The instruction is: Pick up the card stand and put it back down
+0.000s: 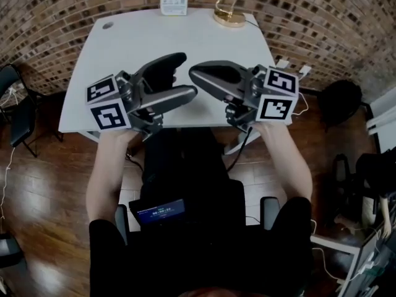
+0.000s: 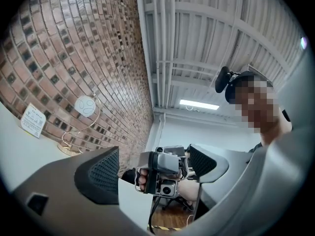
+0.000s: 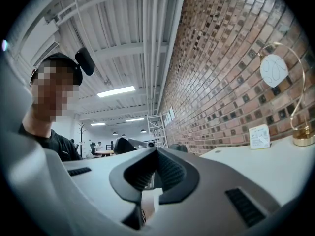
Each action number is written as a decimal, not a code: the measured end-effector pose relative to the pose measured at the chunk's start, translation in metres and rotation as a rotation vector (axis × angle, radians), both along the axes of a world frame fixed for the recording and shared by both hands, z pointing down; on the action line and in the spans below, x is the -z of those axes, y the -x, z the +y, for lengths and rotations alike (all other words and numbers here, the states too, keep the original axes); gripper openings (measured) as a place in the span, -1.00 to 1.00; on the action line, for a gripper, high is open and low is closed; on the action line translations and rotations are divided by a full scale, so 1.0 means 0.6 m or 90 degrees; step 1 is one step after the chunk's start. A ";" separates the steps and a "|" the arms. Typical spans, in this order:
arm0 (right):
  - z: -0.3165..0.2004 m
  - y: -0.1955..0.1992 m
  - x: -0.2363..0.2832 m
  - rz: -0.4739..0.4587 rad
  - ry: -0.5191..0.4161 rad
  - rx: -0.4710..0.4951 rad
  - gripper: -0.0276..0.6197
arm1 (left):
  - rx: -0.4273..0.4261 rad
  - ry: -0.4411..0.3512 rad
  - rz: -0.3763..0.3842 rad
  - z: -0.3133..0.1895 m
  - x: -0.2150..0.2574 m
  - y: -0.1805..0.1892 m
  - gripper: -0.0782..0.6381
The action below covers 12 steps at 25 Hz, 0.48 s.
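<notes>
Holding both tools up over the near edge of the bench, I have nothing in either. The left hand-held gripper stands wide, its jaws well apart, with only air between them and the other tool beyond. The right hand-held gripper is pinched together, pads meeting, and empty. In the head view they point toward each other, tips near.

Further out, the card stand sits upright at the bench's far edge, by the brick wall and well apart from both tools. Its gold base rests on the surface and the wire loop carries a round card. In the head view a small sign stands just to its left.

As I judge it, the task is at its start. The stand is on the bench with no tool near it, so the reach, grip, lift and set-down all look left to do.
</notes>
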State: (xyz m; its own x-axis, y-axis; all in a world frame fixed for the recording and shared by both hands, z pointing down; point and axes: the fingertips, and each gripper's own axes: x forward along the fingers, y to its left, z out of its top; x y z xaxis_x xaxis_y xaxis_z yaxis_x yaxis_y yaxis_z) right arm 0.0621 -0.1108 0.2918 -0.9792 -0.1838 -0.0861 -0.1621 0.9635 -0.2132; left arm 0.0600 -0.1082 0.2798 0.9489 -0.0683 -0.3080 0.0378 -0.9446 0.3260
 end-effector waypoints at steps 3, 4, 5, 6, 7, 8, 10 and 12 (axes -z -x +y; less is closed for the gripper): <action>0.015 -0.004 -0.002 -0.003 -0.011 0.004 -0.85 | -0.005 -0.008 -0.003 0.012 -0.003 -0.004 0.46; 0.018 -0.005 -0.002 -0.005 -0.014 0.004 -0.85 | -0.007 -0.010 -0.005 0.014 -0.005 -0.004 0.46; 0.020 -0.004 -0.001 -0.007 -0.018 0.005 -0.85 | -0.008 -0.012 -0.006 0.016 -0.005 -0.004 0.46; 0.022 -0.004 0.001 -0.010 -0.023 0.005 -0.85 | -0.010 -0.014 -0.007 0.018 -0.006 -0.004 0.46; 0.024 -0.004 0.003 -0.013 -0.027 0.006 -0.85 | -0.011 -0.015 -0.007 0.020 -0.006 -0.004 0.46; 0.026 -0.003 0.003 -0.014 -0.029 0.009 -0.85 | -0.012 -0.016 -0.008 0.021 -0.006 -0.004 0.46; 0.028 -0.003 0.003 -0.016 -0.032 0.013 -0.85 | -0.011 -0.013 -0.012 0.022 -0.010 -0.004 0.46; 0.028 -0.002 0.003 -0.021 -0.033 0.013 -0.85 | -0.009 -0.012 -0.016 0.022 -0.014 -0.003 0.46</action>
State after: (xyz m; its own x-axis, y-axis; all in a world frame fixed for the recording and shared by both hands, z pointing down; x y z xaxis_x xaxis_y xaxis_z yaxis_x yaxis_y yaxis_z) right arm 0.0635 -0.0940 0.2903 -0.9791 -0.1585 -0.1274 -0.1363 0.9764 -0.1674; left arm 0.0619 -0.0951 0.2884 0.9571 -0.0487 -0.2858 0.0440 -0.9499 0.3093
